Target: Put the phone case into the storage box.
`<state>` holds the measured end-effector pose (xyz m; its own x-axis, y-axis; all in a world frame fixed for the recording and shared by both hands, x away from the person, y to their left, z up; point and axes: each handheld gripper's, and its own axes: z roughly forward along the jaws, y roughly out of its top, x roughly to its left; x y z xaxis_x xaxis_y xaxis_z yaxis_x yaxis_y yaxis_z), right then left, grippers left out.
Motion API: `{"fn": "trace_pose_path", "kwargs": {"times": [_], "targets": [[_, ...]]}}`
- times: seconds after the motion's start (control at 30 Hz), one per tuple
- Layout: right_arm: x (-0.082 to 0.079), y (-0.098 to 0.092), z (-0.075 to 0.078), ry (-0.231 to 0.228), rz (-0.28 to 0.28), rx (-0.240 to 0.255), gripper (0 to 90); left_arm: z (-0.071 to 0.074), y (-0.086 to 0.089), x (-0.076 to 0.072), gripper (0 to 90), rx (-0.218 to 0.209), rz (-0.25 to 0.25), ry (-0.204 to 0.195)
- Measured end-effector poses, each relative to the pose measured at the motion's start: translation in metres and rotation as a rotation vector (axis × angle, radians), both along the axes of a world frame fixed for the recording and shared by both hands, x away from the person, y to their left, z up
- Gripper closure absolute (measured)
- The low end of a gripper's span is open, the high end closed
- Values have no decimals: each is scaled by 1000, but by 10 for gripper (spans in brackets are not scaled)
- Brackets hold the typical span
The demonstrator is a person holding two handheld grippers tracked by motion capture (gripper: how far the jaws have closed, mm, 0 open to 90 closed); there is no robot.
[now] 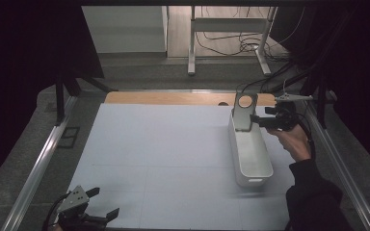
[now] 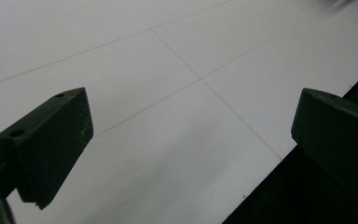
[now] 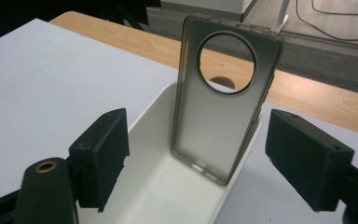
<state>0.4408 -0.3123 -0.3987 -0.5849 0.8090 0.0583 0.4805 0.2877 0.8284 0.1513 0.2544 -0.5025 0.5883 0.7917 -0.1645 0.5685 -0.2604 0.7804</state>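
Item 1, left gripper (image 1: 103, 204): lower left of the high view, at the near edge of the table. Matte black body with a grey 3-cornered plate on top and a trailing cable. In the left gripper view its 2 blocky, flat-faced black jaws stand wide apart, released, with bare surface between them.

Item 2, table cover (image 1: 164, 159): a smooth, pale, matte sheet marked by thin straight lines into rectangular panels; it spans the centre of the high view. A strip of light wooden tabletop (image 1: 173, 98) shows along its far edge.

Item 3, white bin (image 1: 251, 156): right of centre in the high view. Long, narrow, open-topped trough of smooth plastic with rounded corners and a thin rim. Its long axis runs from near to far, leaning slightly toward the upper left.

Item 4, phone case (image 3: 221, 100): translucent smoky-grey, soft-looking, glossy shell, a rounded rectangle with 1 large circular cut-out near its upper end. It stands nearly upright inside the far end of the bin, bottom edge on the bin floor, leaning back against the far wall. Long axis vertical, cut-out end up; in the right gripper view its broad face is turned toward the camera.

Item 5, right gripper (image 1: 255, 118): right side of the high view, held in a hand (image 1: 296, 142) with a dark sleeve. Its jaws are spread, released, 1 at each side of the case and clear of it.
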Motion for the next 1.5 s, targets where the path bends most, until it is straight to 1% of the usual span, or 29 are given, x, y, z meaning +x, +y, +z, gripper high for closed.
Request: {"fn": "trace_pose_path", "kwargs": {"times": [0.1, 0.13, 0.27, 0.33, 0.37, 0.43, 0.5, 0.53, 0.57, 0.63, 0.7, 0.83, 1.0, 1.13, 1.5], "targets": [[-8, 1, 2, 15, 8, -3, 180, 0, 0, 0, 0, 0, 0, 1], [-8, 1, 2, 15, 8, -3, 180, 0, 0, 0, 0, 0, 0, 1], [-21, 5, 3, 41, 8, -24, 160, 0, 0, 0, 0, 0, 0, 3], [-26, 6, 3, 60, 2, -19, 153, 0, 0, 0, 0, 1, 1, 4], [-28, 6, 4, 59, -3, -16, 151, 0, 0, 0, 0, 3, 2, 3], [-33, 6, 4, 71, 1, 2, 138, 0, 0, 0, 0, 4, 2, 4], [-38, 8, 4, 75, 2, 6, 121, 0, -1, 0, 0, 6, 0, 3], [-41, 10, 4, 77, 4, 0, 103, 0, -1, 0, 0, 7, 1, 3], [-41, 10, 4, 77, 4, 0, 103, 0, -1, 0, 0, 7, 1, 3], [-50, 13, 1, 82, 9, -14, 70, 0, -1, 0, 0, 7, -2, 4], [-56, 15, -1, 86, 6, -28, 55, 0, -1, 0, 0, 8, -2, 4], [-66, 15, -5, 100, 5, -43, 26, 0, -1, 0, 0, 10, -4, 4], [-77, 16, -9, 100, 12, -67, 1, 0, -2, 1, 1, 10, -4, 6], [-88, 17, -12, 99, 15, -71, 0, 0, -1, 1, 1, 9, -1, 7], [-117, 19, -10, 83, 22, -77, 0, 0, 0, 1, 0, 5, -1, 10]]}}
